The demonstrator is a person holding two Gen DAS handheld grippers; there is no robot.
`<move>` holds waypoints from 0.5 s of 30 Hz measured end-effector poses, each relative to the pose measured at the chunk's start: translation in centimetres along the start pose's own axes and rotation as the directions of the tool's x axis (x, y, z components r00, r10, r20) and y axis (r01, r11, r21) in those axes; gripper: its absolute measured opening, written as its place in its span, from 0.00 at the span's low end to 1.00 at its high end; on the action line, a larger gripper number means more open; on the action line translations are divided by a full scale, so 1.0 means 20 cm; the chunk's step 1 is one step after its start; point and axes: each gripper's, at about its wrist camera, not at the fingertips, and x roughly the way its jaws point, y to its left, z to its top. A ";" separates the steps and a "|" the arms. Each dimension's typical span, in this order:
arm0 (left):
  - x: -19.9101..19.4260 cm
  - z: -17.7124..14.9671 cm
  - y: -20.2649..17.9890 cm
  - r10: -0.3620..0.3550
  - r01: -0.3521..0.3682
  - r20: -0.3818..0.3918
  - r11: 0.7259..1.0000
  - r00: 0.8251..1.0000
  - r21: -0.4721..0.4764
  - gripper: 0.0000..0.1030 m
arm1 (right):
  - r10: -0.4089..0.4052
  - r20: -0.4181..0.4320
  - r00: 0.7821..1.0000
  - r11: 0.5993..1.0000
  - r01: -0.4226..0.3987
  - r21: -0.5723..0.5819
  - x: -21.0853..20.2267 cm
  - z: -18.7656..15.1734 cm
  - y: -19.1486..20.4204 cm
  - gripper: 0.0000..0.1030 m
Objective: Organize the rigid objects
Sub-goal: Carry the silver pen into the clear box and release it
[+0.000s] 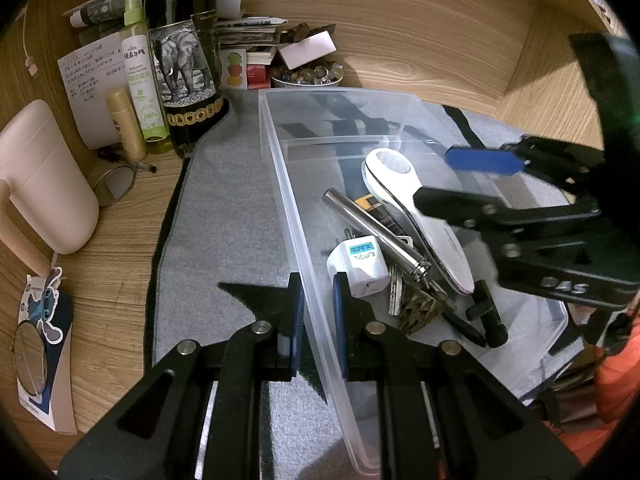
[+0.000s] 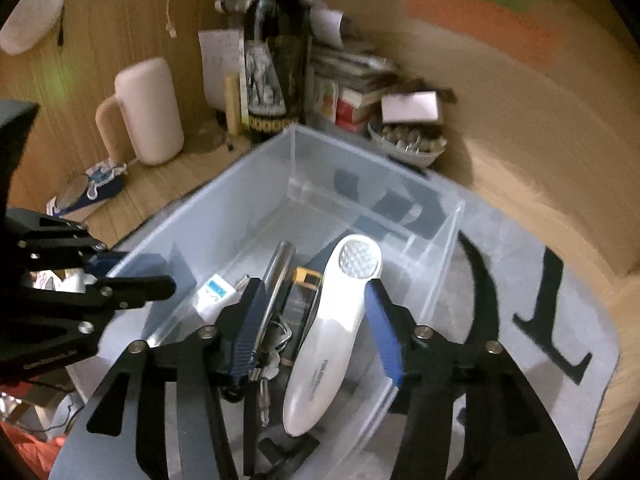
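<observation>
A clear plastic bin (image 1: 280, 184) sits on a grey mat (image 1: 224, 216). Inside it lie a white handheld device (image 1: 416, 216), a metal cylinder (image 1: 376, 232), a white plug adapter (image 1: 358, 266), keys (image 1: 396, 292) and small black parts (image 1: 488, 316). My left gripper (image 1: 318, 312) is shut on the bin's near-left wall, one pad on each side of it. My right gripper (image 2: 316, 328) hangs open over the bin, straddling the white device (image 2: 336, 328) without pressing on it; the metal cylinder (image 2: 276, 280) lies by its left finger. The left gripper (image 2: 148, 274) shows at the left edge.
A dark wine bottle (image 1: 184, 60), a green spray bottle (image 1: 138, 72), a pale mug (image 1: 44, 184), stacked papers and a bowl of small items (image 1: 308, 76) crowd the wooden desk's back-left corner. A round mirror (image 1: 30, 360) lies at the left. Wooden walls close in behind.
</observation>
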 end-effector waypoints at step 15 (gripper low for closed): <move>0.00 0.00 0.00 0.006 -0.006 -0.002 1.000 1.000 0.004 0.13 | -0.126 0.164 0.978 0.990 0.115 0.077 -0.37 -0.06 -0.12 0.84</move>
